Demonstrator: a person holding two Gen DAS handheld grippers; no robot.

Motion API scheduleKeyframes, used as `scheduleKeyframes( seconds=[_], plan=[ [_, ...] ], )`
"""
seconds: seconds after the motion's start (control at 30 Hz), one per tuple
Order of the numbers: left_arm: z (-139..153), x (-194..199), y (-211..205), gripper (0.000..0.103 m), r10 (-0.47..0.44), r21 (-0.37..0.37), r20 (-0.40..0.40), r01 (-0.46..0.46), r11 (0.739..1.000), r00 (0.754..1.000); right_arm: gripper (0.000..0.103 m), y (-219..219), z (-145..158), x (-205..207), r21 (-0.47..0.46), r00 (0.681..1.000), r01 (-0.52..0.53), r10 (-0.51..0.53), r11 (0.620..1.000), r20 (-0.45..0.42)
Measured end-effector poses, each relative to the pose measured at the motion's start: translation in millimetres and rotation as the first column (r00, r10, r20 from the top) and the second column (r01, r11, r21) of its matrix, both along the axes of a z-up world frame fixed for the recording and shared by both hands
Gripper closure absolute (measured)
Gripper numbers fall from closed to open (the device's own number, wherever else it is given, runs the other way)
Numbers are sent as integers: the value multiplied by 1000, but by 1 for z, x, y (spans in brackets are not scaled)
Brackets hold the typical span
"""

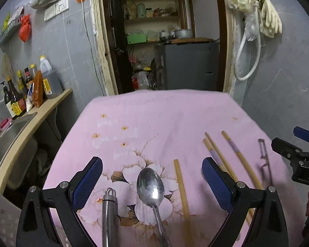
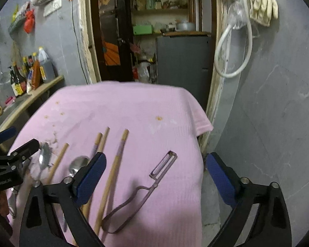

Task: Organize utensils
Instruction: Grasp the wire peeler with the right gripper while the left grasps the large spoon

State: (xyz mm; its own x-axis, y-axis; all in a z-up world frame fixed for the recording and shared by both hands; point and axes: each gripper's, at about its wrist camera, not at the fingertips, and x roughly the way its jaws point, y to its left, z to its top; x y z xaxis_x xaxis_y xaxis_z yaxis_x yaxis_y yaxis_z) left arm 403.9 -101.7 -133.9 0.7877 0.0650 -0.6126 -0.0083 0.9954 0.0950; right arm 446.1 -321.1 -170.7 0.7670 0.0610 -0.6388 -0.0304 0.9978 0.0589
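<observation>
Utensils lie on a pink flowered cloth (image 1: 154, 119). My left gripper (image 1: 152, 177) is open above a steel spoon (image 1: 151, 187), with a steel handle (image 1: 109, 210) to its left and a wooden chopstick (image 1: 182, 191) to its right. More chopsticks (image 1: 237, 154) and a wire peeler (image 1: 264, 156) lie farther right. My right gripper (image 2: 155, 171) is open above the peeler (image 2: 152, 183) and a chopstick (image 2: 113, 175). A second spoon (image 2: 78, 164) lies beside its left finger. Each gripper shows at the edge of the other's view.
The cloth's right edge (image 2: 199, 127) drops off to a grey floor. A sink counter (image 1: 37, 111) with sauce bottles (image 1: 18, 94) stands at the left. A doorway to a pantry with a grey cabinet (image 1: 187, 65) is behind the table. Gloves and a hose (image 1: 247, 57) hang on the wall.
</observation>
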Motion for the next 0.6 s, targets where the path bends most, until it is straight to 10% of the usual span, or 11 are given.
scheduleKeyframes(
  seconds=[0.27, 0.6],
  plan=[
    [-22, 18, 10, 11, 13, -58, -87, -18, 998, 996, 39, 4, -29, 21, -1, 992, 6, -6, 1000, -123],
    [-50, 34, 21, 53, 7, -128, -224, -36, 991, 975, 58, 12, -43, 33, 4, 982, -2, 3, 1000, -189]
  ],
)
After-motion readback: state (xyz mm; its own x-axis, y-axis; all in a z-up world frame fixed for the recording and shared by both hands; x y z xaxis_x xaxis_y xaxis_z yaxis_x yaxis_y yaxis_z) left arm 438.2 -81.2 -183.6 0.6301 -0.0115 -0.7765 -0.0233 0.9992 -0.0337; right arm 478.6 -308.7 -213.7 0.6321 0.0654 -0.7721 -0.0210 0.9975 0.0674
